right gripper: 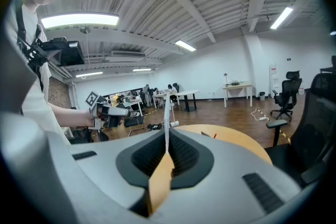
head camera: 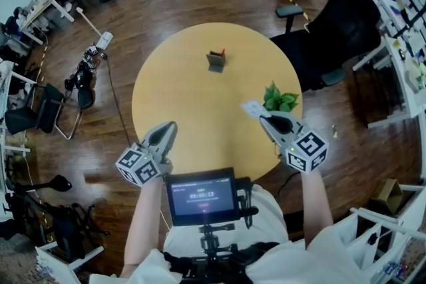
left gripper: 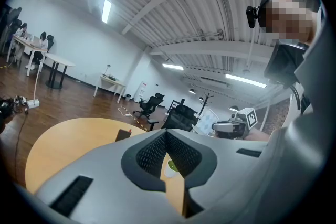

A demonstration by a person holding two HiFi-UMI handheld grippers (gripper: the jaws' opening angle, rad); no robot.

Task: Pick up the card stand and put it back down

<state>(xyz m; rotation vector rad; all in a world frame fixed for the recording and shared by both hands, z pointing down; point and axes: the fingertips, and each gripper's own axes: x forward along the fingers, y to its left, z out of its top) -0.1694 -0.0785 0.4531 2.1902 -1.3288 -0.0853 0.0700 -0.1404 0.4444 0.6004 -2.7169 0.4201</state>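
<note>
On table (head camera: 180,110): card stand (head camera: 215,62), plant (head camera: 280,100) | right fingers (right gripper: 185,153) clamp card (head camera: 251,108) | left fingers (left gripper: 152,152) closed, empty

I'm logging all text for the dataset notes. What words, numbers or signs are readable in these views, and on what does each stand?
Nothing can be quoted with confidence.
Screen: a short row of digits like a timer, too blurred to read.
Marker cubes: black-and-white square patterns only, no letters or numbers.
Card: no print visible.
Card stand: too small to show any label.
</note>
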